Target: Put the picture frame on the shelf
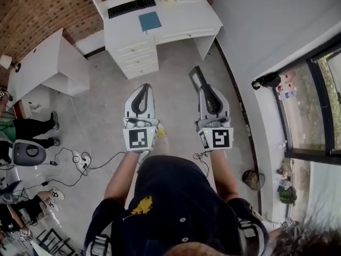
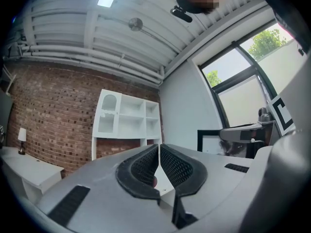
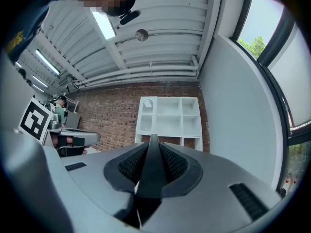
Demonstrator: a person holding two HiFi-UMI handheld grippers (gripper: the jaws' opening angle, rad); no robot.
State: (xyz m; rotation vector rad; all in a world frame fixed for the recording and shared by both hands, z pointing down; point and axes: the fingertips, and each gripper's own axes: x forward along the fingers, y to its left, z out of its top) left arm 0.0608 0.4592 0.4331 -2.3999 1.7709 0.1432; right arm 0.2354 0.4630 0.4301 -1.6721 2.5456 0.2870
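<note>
The right gripper (image 1: 206, 92) is clamped on the picture frame (image 1: 197, 79), and its own view shows the jaws pressed on the thin dark edge of the picture frame (image 3: 151, 171), which stands upright between the ribbed pads. The left gripper (image 1: 143, 93) is level beside it with its jaws drawn together at the tips and nothing between them (image 2: 159, 153). Ahead, the white shelf (image 3: 170, 116) stands against the brick wall (image 3: 112, 118), well apart from the frame. From the head view, the white desk (image 1: 181, 23) below carries a keyboard (image 1: 131, 7) and a blue book (image 1: 149, 21).
</note>
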